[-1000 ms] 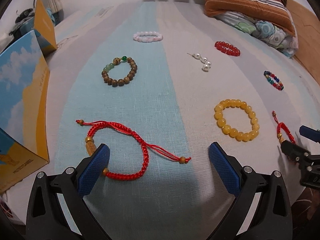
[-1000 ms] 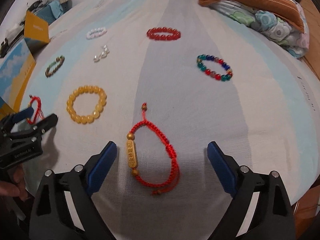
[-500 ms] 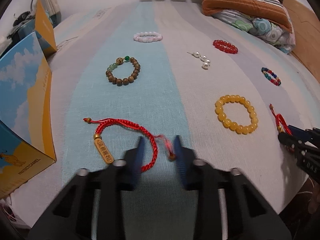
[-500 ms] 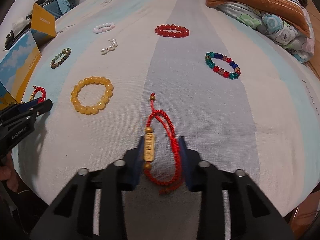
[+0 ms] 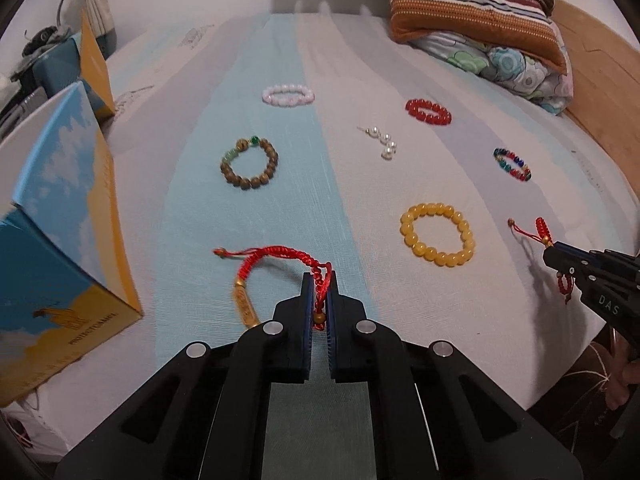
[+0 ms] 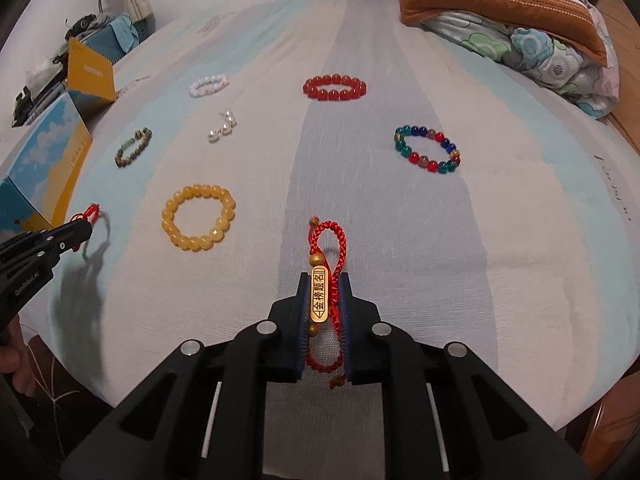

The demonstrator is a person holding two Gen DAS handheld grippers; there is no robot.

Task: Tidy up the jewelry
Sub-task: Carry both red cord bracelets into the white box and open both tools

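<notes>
Now both claws (image 5: 319, 300) (image 6: 324, 304) have clamped red cord bracelets (image 5: 280, 254) (image 6: 326, 240).

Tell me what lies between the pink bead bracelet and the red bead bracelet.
In the right wrist view, only bare striped bedsheet separates the pink bead bracelet from the red bead bracelet. The pearl piece sits nearer the camera, off that line.

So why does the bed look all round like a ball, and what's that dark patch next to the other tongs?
Both wrist views use a fisheye lens, which bends the flat striped bedsheet into a bulge with dark corners. In the right wrist view, the dark patch is the shadow cast by the left tongs. Everything looks fairly sharp.
</notes>
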